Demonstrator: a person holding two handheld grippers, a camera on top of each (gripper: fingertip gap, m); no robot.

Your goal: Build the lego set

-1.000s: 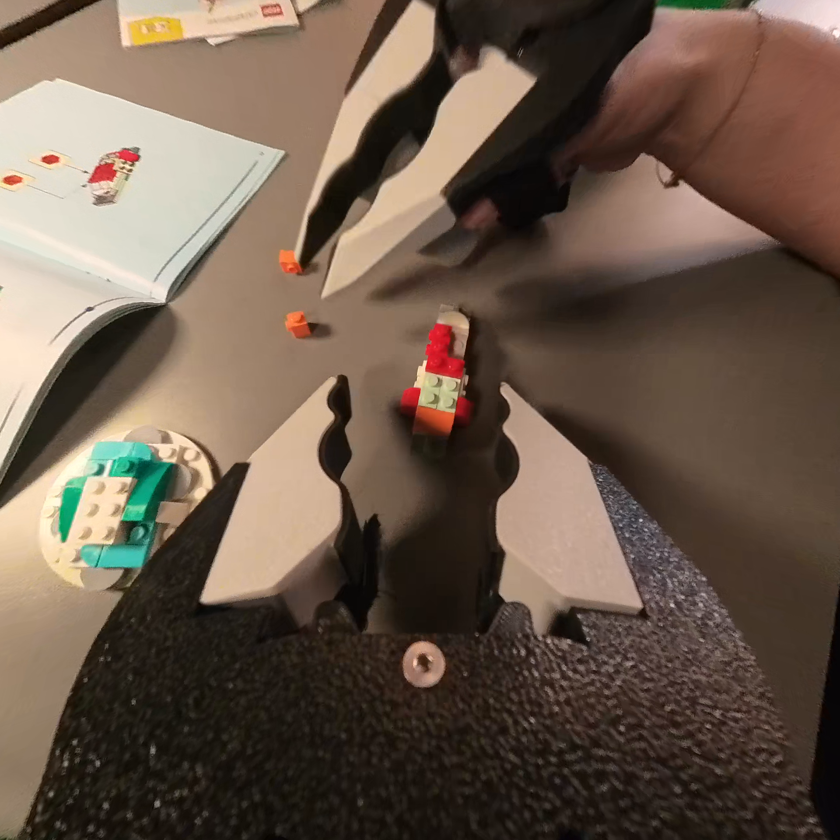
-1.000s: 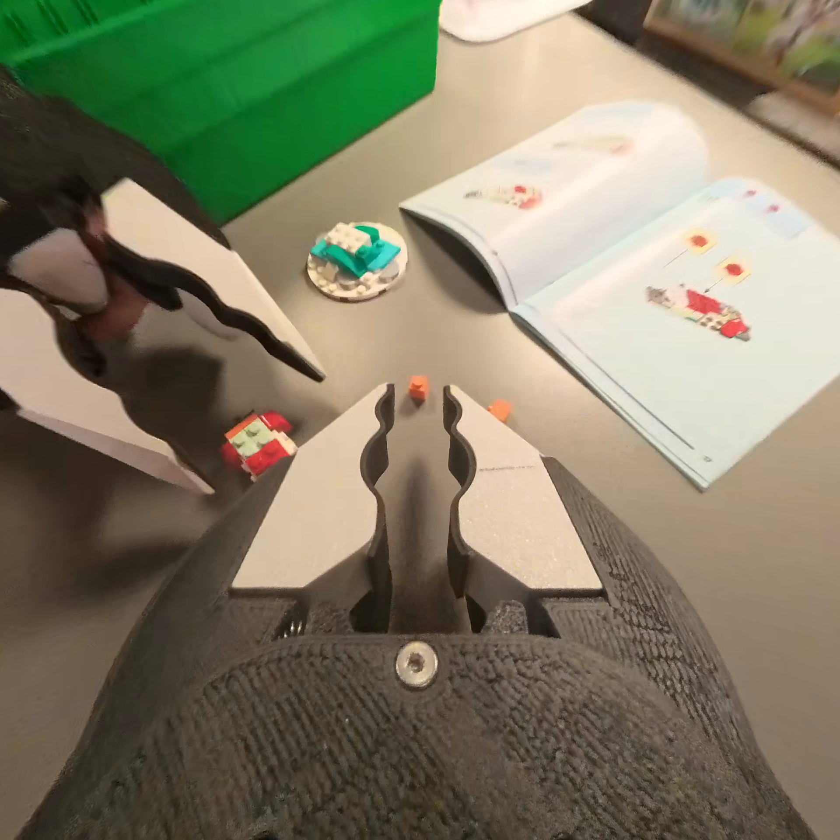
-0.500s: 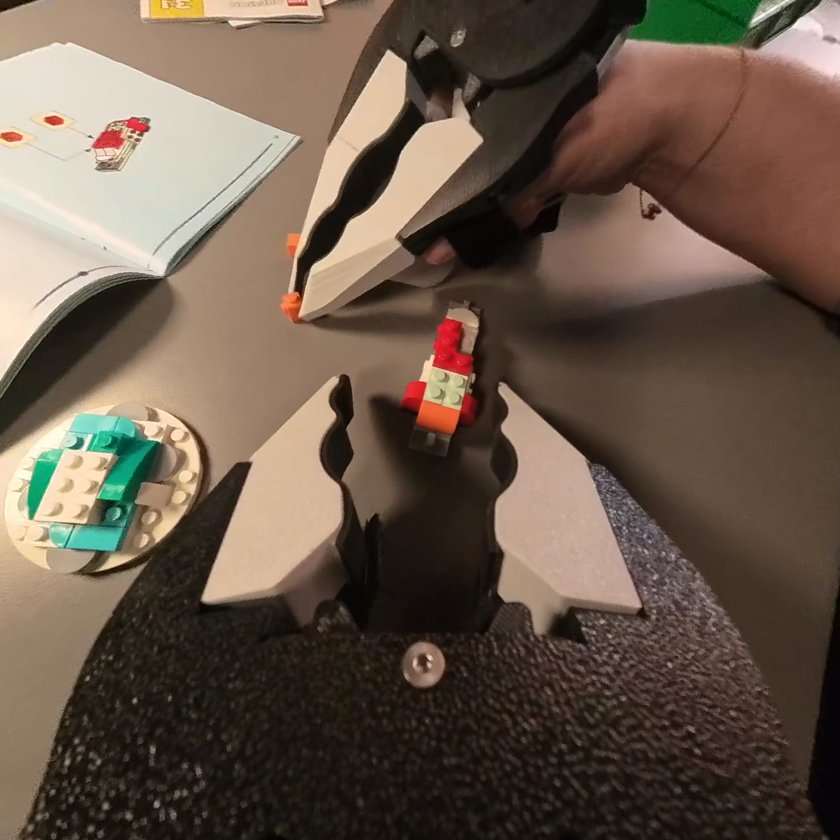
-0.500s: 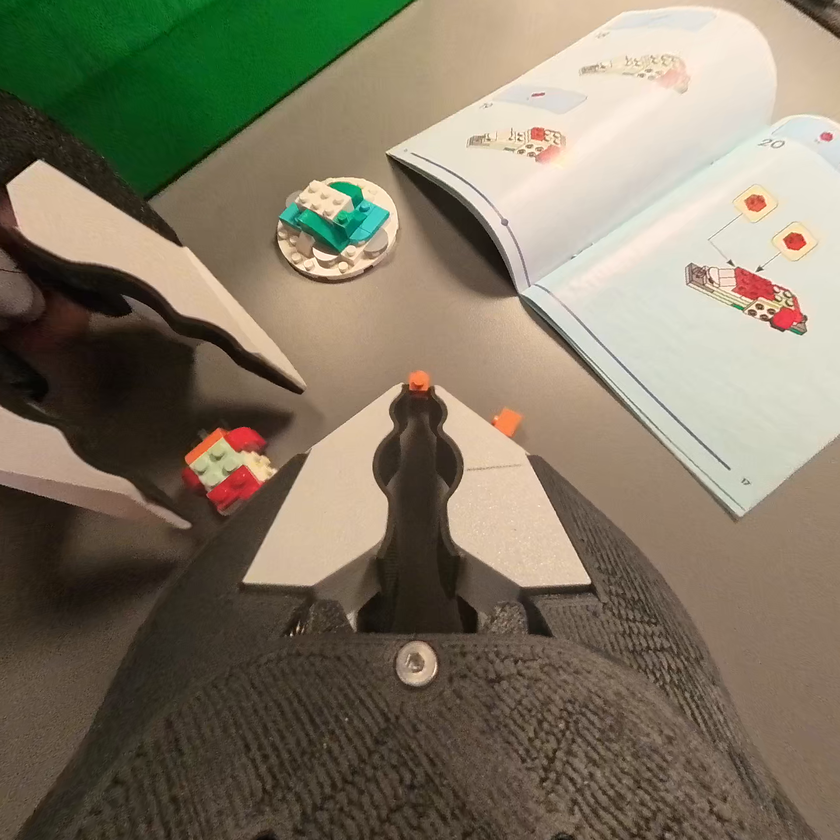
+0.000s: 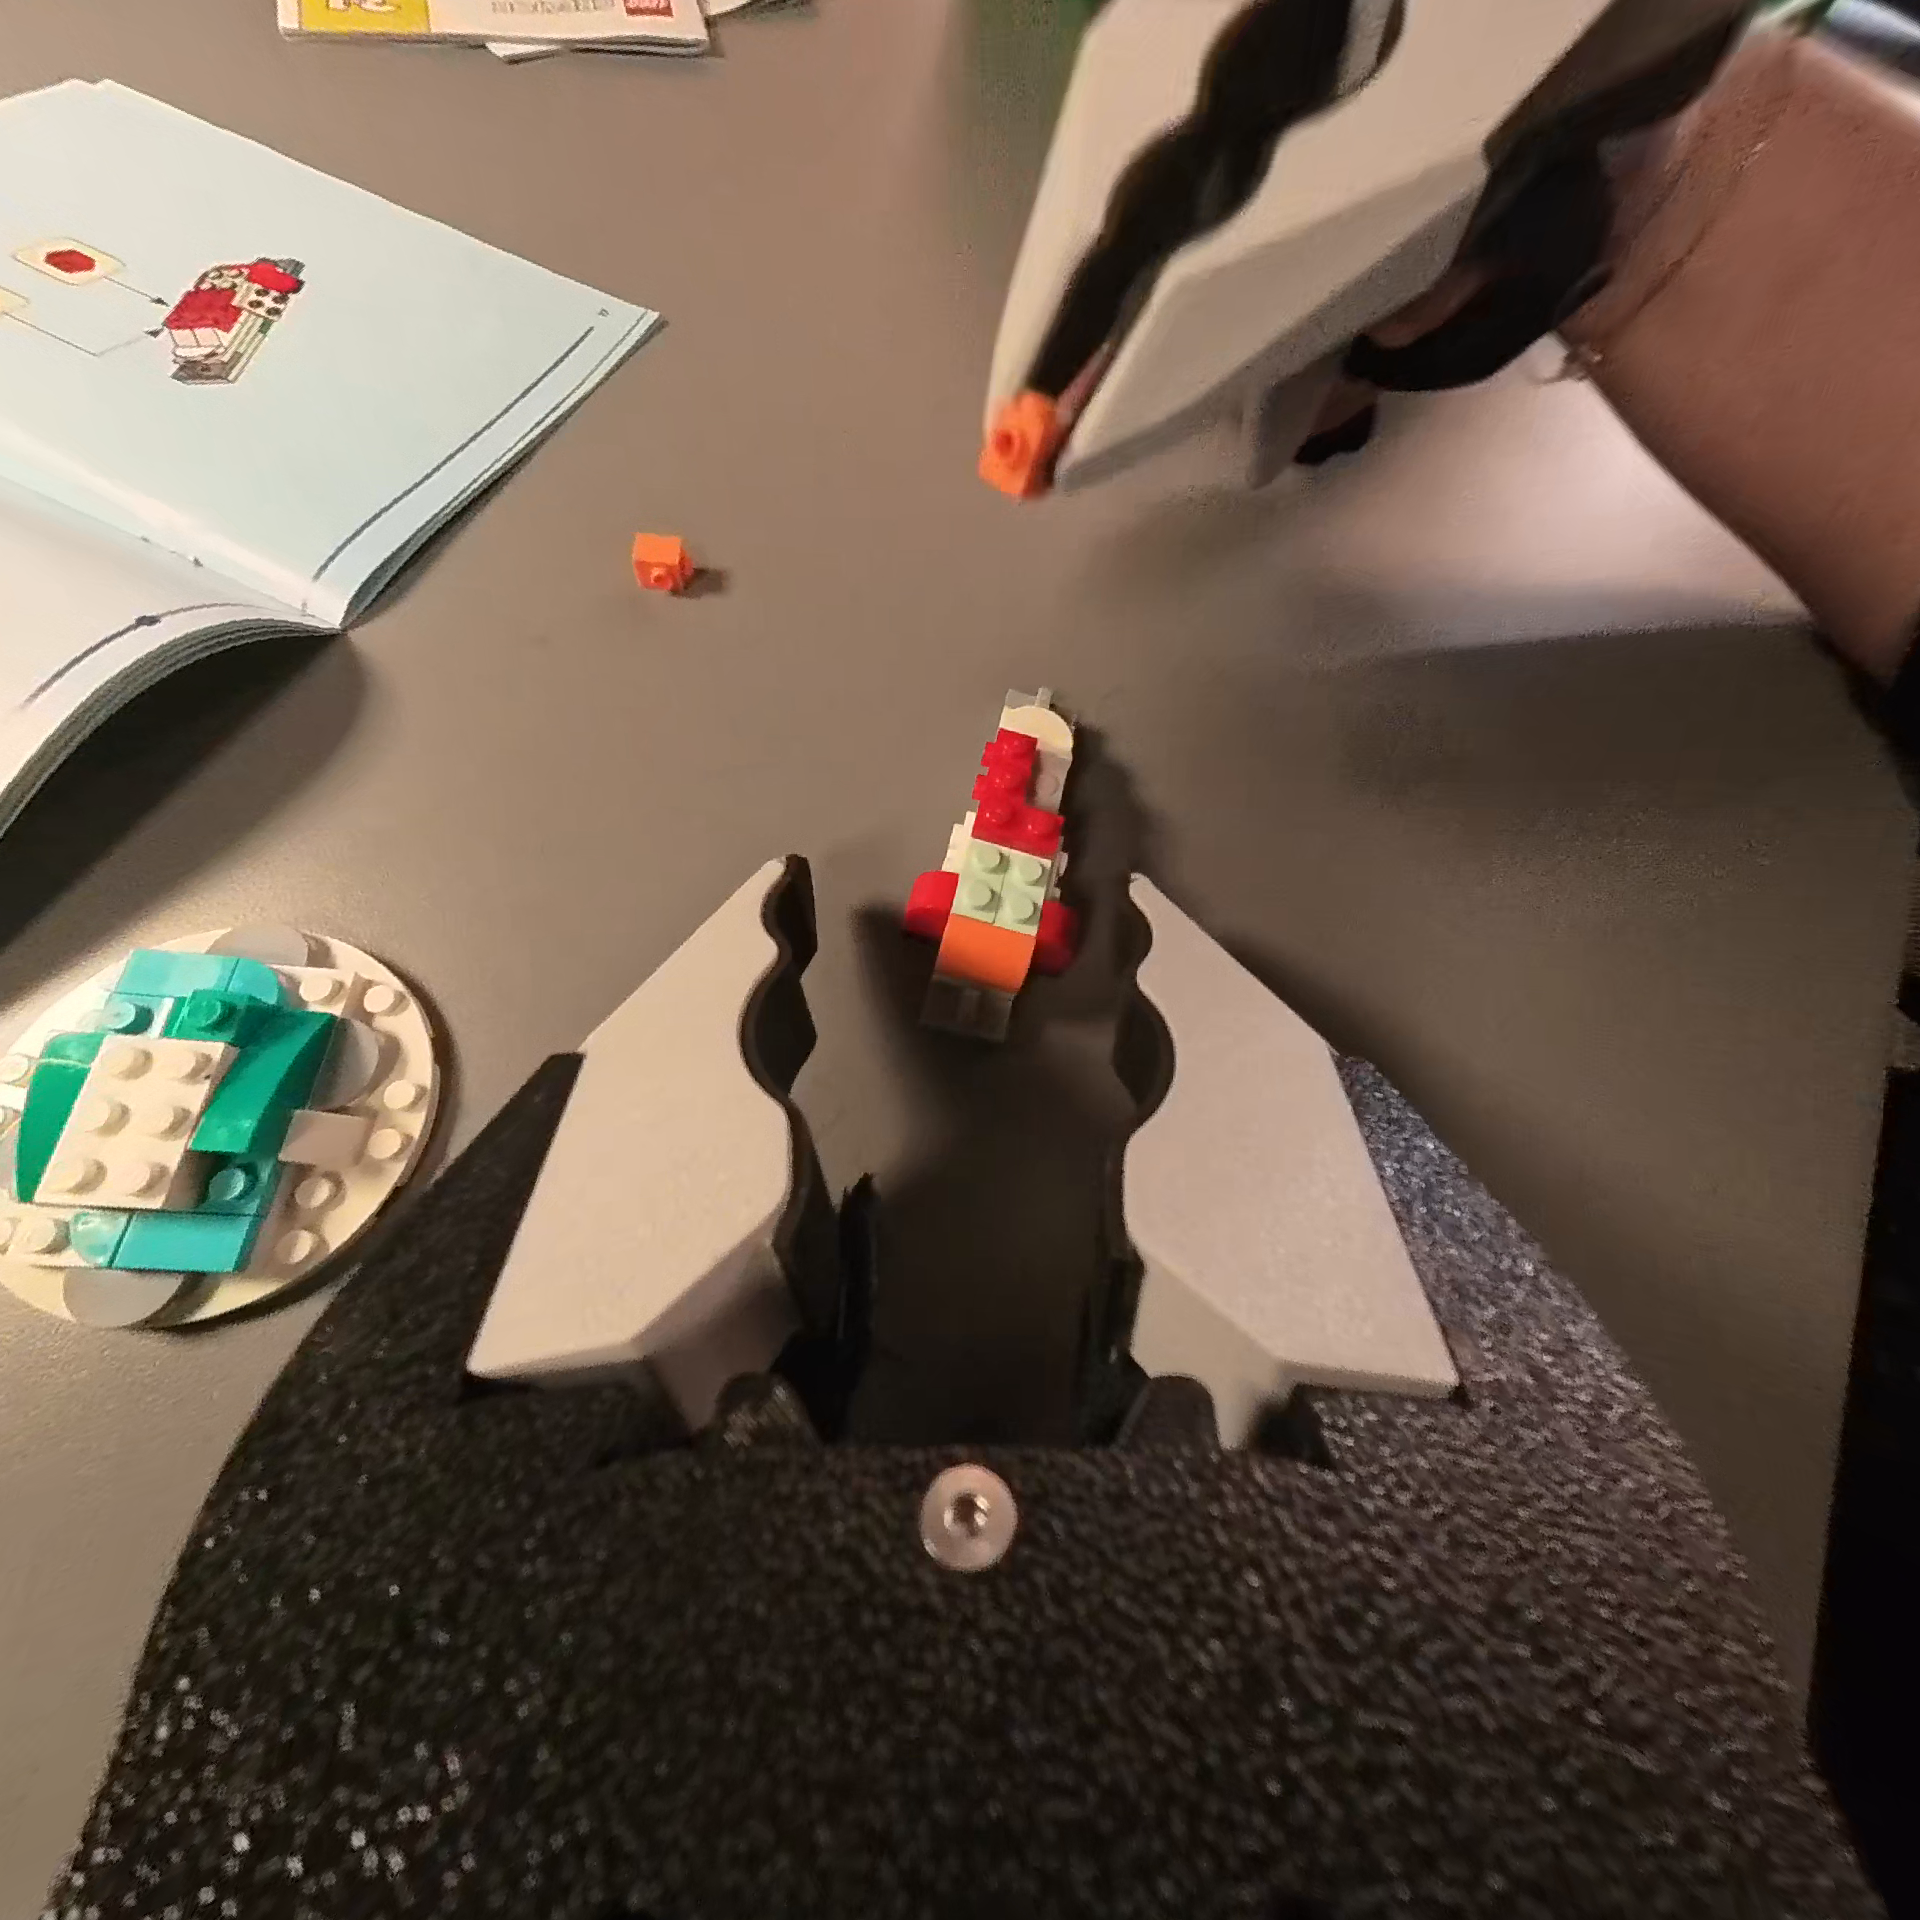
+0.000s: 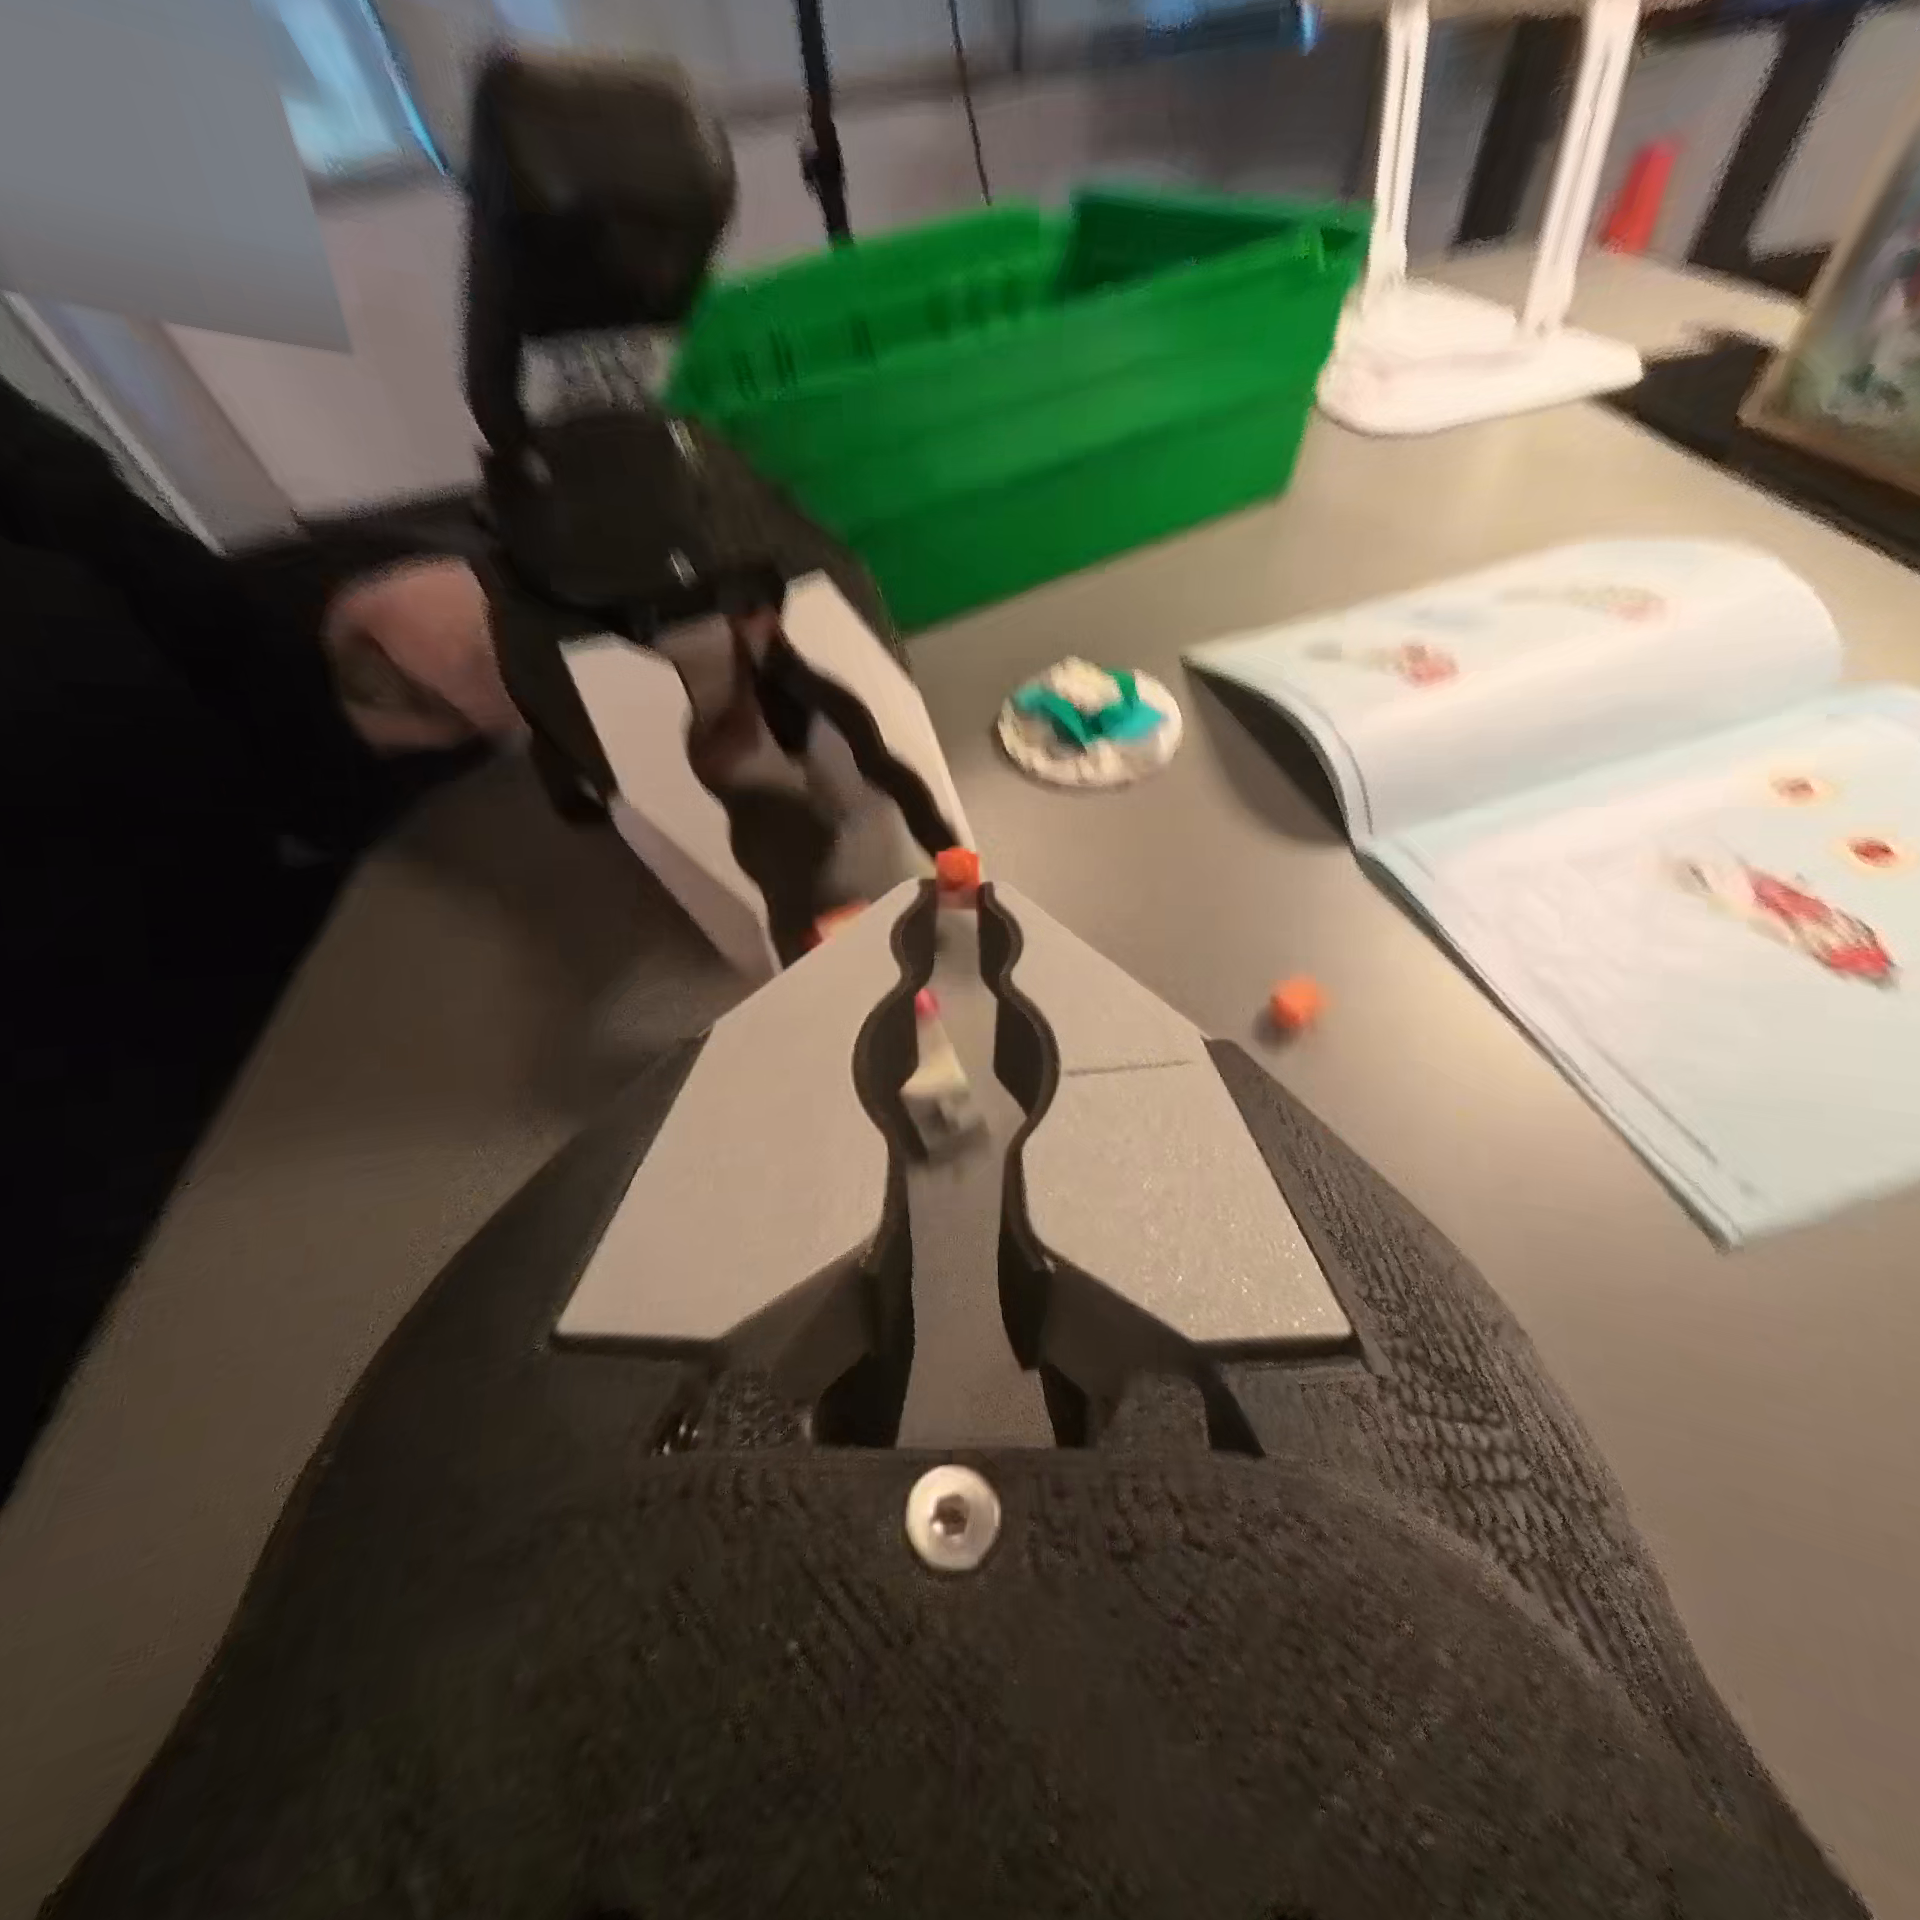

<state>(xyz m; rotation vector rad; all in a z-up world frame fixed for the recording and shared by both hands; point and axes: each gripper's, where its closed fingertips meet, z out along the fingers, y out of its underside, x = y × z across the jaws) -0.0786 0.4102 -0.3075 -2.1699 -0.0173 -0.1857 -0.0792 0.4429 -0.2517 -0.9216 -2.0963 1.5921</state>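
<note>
A small red, pale green and orange lego model [image 5: 992,883] lies on the grey table between the tips of my open left gripper [image 5: 964,883], not gripped. My right gripper [image 6: 954,891] is shut on a tiny orange brick [image 6: 956,868] at its fingertips. In the left wrist view it [image 5: 1049,442] holds that brick [image 5: 1020,449] in the air beyond and above the model. A second orange brick [image 5: 660,561] lies on the table to the left. In the right wrist view, part of the model [image 6: 940,1101] shows through the gap between the right fingers.
A round white plate with a teal and white build [image 5: 177,1122] sits at the left. An open instruction booklet [image 5: 260,312] lies at the far left. A green bin [image 6: 1039,416] and a white stand [image 6: 1455,312] are at the back of the table. The tips of one gripper are about 7 cm away from the tips of the other.
My right gripper closed on one of the two orange bricks, lifted it off the table and carried it toward the model. My left gripper stayed open around the model.
</note>
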